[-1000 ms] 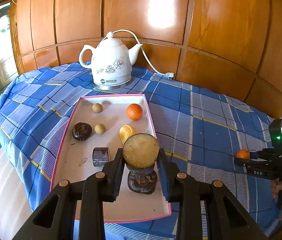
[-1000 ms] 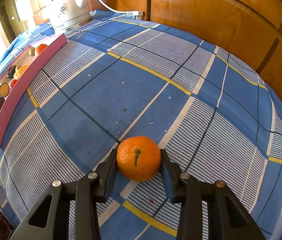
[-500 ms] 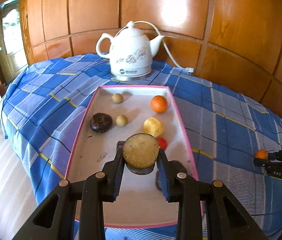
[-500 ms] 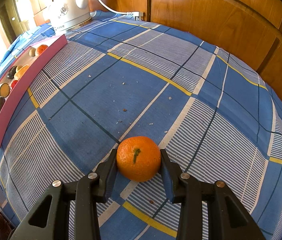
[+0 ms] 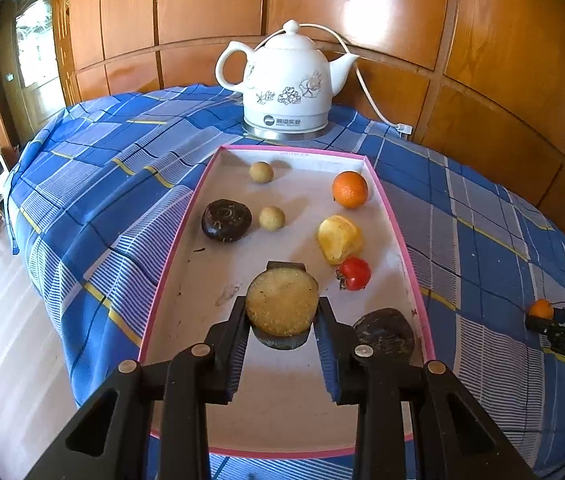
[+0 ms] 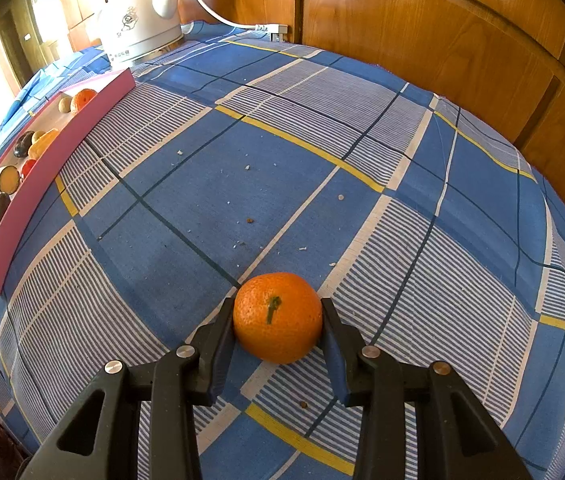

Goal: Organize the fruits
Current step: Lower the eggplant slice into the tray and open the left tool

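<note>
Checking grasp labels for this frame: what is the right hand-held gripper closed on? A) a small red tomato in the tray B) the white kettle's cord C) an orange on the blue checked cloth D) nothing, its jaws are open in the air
C: in the right wrist view the right hand-held gripper has both fingers pressed against the sides of the orange, which sits on the blue checked cloth, well away from the pink tray.
</note>
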